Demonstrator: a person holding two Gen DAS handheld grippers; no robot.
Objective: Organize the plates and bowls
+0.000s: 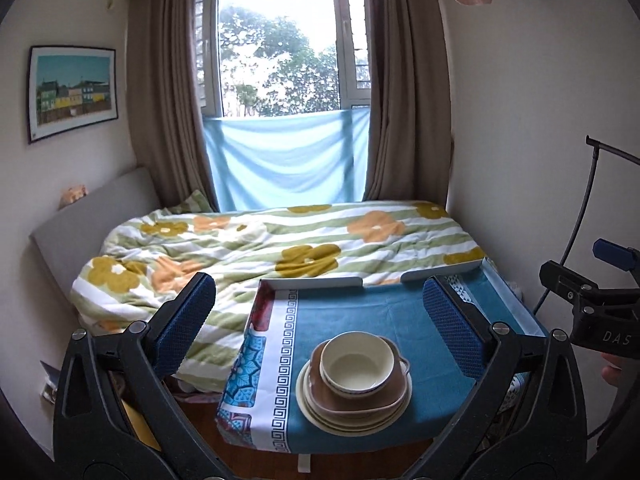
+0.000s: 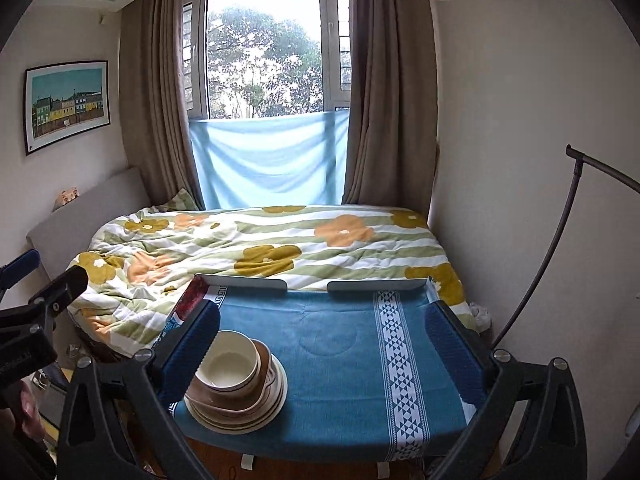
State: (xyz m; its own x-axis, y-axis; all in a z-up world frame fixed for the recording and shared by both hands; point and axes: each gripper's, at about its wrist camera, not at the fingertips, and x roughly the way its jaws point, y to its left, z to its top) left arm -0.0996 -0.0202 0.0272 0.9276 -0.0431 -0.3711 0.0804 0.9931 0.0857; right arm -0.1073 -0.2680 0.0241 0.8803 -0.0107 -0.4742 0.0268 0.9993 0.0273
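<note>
A stack of dishes stands on the blue-clothed table (image 1: 348, 312): a cream bowl (image 1: 354, 362) on top, a brown square bowl (image 1: 384, 394) under it, cream plates (image 1: 320, 414) at the bottom. The right wrist view shows the same cream bowl (image 2: 230, 362), brown bowl (image 2: 264, 364) and plates (image 2: 276, 398) at the table's (image 2: 340, 380) front left. My left gripper (image 1: 320, 320) is open and empty, held back above the stack. My right gripper (image 2: 324, 344) is open and empty, to the right of the stack; its left finger (image 2: 192, 348) overlaps the stack's left side.
A bed with a flowered quilt (image 1: 260, 248) lies behind and left of the table. White rails (image 2: 244, 282) edge the table's far side. A wall is close on the right, with a black curved stand (image 2: 560, 240). The right gripper's body (image 1: 592, 308) shows at the left view's right edge.
</note>
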